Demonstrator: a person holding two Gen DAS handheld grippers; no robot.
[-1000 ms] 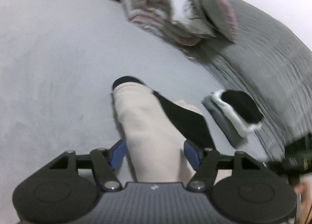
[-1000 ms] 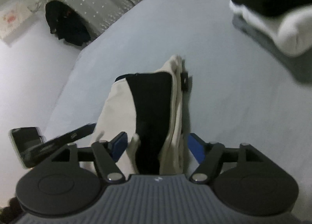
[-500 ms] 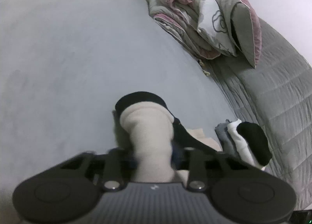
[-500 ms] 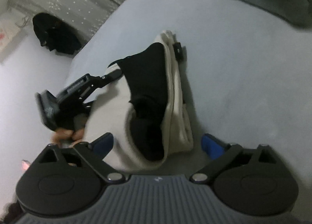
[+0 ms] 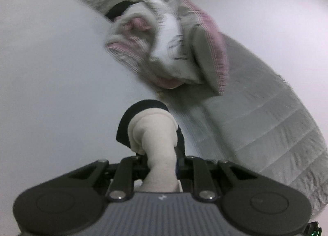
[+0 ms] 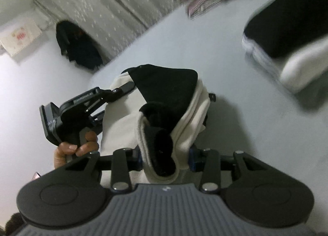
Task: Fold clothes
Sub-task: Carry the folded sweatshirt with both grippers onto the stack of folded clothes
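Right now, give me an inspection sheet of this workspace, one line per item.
Surface: pale grey bed sheet, smooth.
Job's things: cream and black garment, bunched, lifted at two points.
Clutter: folded stack to the right; blurred pink and white bedding pile and a pillow behind.
Grippers: left gripper and right gripper both closing, garment between the fingers.
Cables: nothing seen.
Surroundings: dotted grey curtain; dark bundle below it.
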